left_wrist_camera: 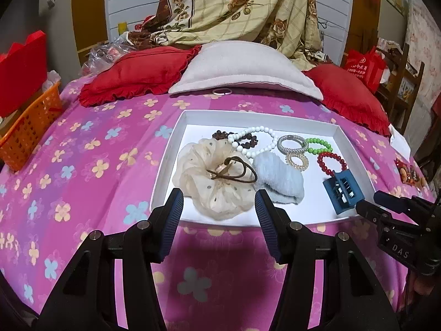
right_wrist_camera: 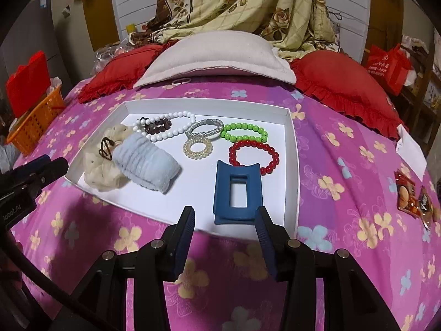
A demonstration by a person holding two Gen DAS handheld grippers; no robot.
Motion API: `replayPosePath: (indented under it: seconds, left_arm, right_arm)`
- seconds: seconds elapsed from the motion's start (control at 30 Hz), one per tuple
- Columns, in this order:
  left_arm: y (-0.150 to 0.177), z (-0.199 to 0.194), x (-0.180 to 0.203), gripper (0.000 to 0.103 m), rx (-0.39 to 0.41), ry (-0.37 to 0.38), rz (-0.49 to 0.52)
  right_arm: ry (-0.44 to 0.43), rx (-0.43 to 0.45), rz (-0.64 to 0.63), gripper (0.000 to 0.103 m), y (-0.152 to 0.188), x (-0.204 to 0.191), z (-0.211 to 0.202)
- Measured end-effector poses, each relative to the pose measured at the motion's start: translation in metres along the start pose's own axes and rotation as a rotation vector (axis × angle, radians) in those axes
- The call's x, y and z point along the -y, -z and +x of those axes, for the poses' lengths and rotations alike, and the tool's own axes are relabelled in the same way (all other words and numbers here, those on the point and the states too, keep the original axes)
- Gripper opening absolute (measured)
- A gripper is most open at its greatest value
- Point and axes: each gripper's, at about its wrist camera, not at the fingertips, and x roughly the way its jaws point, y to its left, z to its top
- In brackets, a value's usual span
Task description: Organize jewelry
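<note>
A white tray (right_wrist_camera: 292, 149) sits on the pink flowered bed (right_wrist_camera: 344, 171), and all the jewelry lies inside it. A blue hair clip (right_wrist_camera: 237, 190) lies flat at the near edge of the tray. A red bead bracelet (right_wrist_camera: 255, 155) touches the clip's far end, with a green bead bracelet (right_wrist_camera: 244, 132) just behind it. A fluffy cream hair tie (left_wrist_camera: 212, 176) fills the tray's left side. The right gripper (right_wrist_camera: 224, 230) waits just in front of the clip, jaws apart and empty. The left gripper (left_wrist_camera: 219, 215) waits in front of the cream hair tie, jaws apart and empty too.
</note>
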Motion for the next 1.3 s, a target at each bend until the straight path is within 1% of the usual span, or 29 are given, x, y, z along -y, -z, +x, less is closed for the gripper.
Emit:
replayPosePath:
  seconds: [0.1,0.13,0.17,0.23,0.47,0.6,0.8,1.0,1.3]
  left_arm:
    - [0.002,-0.003,0.003,0.054,0.009,-0.014,0.007]
    - [0.003,-0.004,0.005,0.054,0.01,-0.018,0.008]
    - [0.003,-0.004,0.006,0.054,0.009,-0.02,0.008]
    - [0.003,-0.006,0.008,0.054,0.01,-0.015,0.004]
    - [0.004,-0.01,0.014,0.054,0.011,-0.007,-0.004]
    - [0.003,-0.014,0.016,0.054,0.018,-0.002,-0.013]
    - [0.002,-0.019,0.013,0.054,0.032,-0.008,-0.015]
    - [0.002,-0.023,0.012,0.054,0.046,-0.032,-0.015]
    - [0.003,-0.025,0.013,0.054,0.05,-0.037,-0.007]
  right_arm:
    - [0.012,0.012,0.008,0.045,0.002,-0.004,-0.005]
    - [0.015,0.018,0.011,0.05,0.003,-0.005,-0.007]
    - [0.018,0.026,0.014,0.057,0.004,-0.007,-0.01]
    - [0.027,0.045,0.013,0.062,0.006,-0.01,-0.015]
    - [0.03,0.09,0.03,0.062,0.006,-0.013,-0.03]
    - [0.047,0.109,0.03,0.062,0.006,-0.014,-0.034]
    - [0.047,0.108,0.04,0.062,0.008,-0.013,-0.034]
    - [0.041,0.105,0.043,0.063,0.008,-0.013,-0.033]
    - [0.038,0.104,0.044,0.063,0.008,-0.013,-0.033]
